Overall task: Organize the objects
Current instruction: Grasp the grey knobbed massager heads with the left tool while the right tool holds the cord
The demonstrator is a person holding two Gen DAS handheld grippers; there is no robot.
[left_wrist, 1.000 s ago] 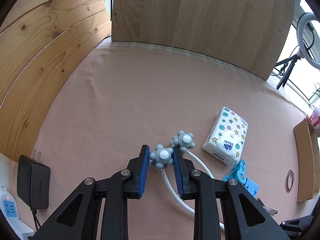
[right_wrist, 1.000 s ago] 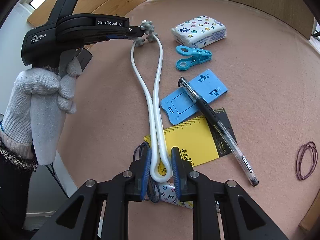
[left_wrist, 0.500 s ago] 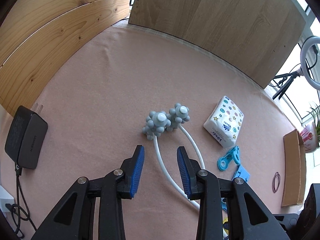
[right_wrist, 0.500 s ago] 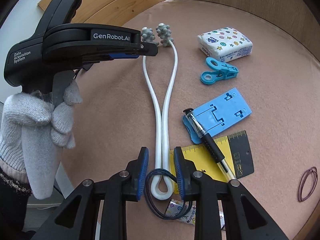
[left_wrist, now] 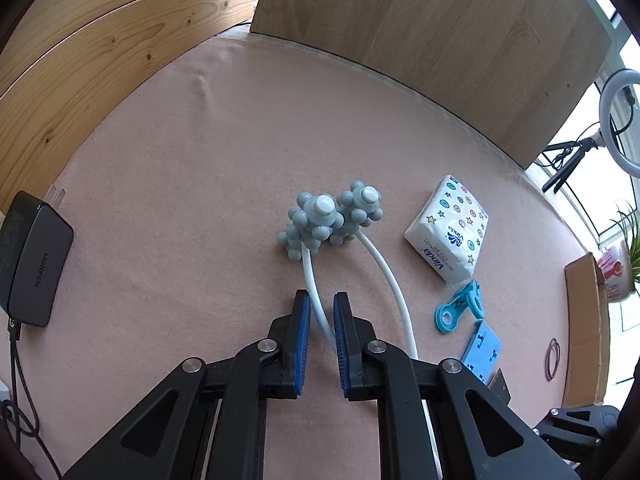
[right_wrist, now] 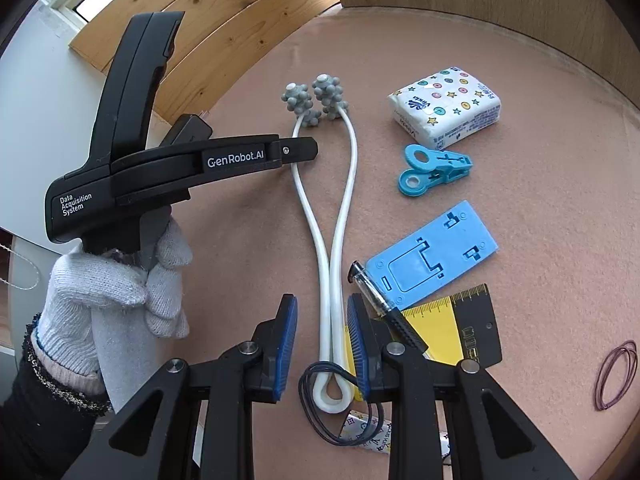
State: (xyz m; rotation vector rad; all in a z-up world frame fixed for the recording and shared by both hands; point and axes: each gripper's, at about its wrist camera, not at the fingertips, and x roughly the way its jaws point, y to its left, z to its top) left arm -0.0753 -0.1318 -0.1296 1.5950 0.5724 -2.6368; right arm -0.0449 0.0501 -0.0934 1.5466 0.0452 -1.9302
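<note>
A white U-shaped massager [left_wrist: 316, 220] with two grey knobbly ball heads lies on the pink mat [left_wrist: 180, 200]. My left gripper [left_wrist: 322, 316] has its jaws narrowed onto the left arm just below the balls. In the right wrist view the massager [right_wrist: 340, 200] runs from the balls down to its looped end. My right gripper [right_wrist: 322, 336] is open, its blue pads on either side of the two arms near the loop without touching them. A gloved hand [right_wrist: 112, 304] holds the left gripper [right_wrist: 310, 152].
Right of the massager lie a tissue pack [right_wrist: 444, 108], a blue clip [right_wrist: 432, 168], a blue plastic plate [right_wrist: 432, 256], a pen [right_wrist: 384, 308], a yellow ruler [right_wrist: 440, 320] and a rubber band [right_wrist: 616, 376]. A black charger [left_wrist: 32, 260] sits left. Wooden boards [left_wrist: 400, 40] wall the back.
My left gripper let go of a ball head, opened, pulled back and has now narrowed onto the left arm. My right gripper opened off the loop end.
</note>
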